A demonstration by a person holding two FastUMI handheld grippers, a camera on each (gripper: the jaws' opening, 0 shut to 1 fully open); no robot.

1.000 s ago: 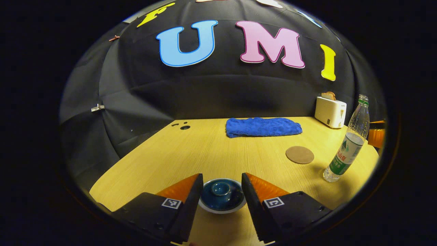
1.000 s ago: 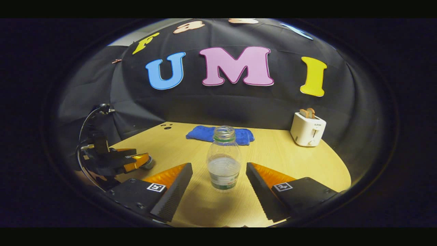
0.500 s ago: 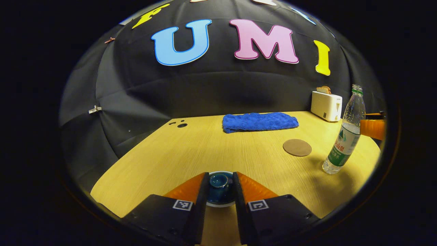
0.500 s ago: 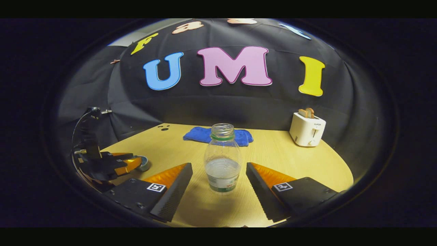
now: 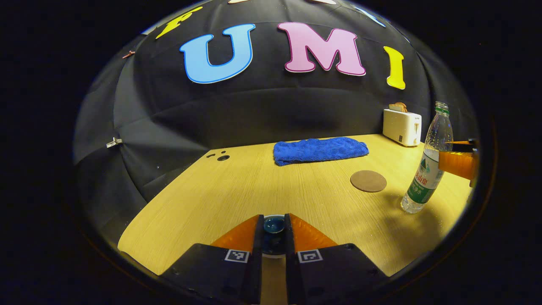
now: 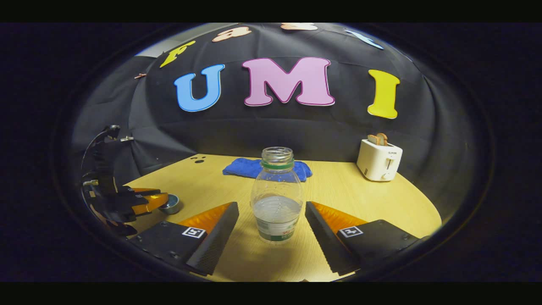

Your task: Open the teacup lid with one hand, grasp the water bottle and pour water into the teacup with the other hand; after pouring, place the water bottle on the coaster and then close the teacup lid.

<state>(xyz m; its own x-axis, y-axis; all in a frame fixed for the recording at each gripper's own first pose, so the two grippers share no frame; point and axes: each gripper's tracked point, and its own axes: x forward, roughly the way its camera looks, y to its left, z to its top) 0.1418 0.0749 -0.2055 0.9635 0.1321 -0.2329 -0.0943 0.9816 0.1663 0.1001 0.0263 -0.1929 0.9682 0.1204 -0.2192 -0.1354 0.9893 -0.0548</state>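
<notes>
Two tools, left (image 5: pixel 273 226) pinching lid knob (image 5: pixel 273 224), right (image 6: pixel 271 231) spread, bottle (image 6: pixel 277 195) upright

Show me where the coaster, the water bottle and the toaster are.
coaster (image 5: pixel 368 181): left gripper view, centre of its disc.
water bottle (image 6: pixel 277 212): right gripper view, lower body.
toaster (image 6: pixel 378 161): right gripper view, front face.

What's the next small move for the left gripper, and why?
Probably lift straight up. In the left gripper view the left gripper has its fingers closed on the lid knob, with the lid apparently on the teacup. The water bottle stands between the open right gripper fingers, untouched, so uncovering the cup comes first.
</notes>
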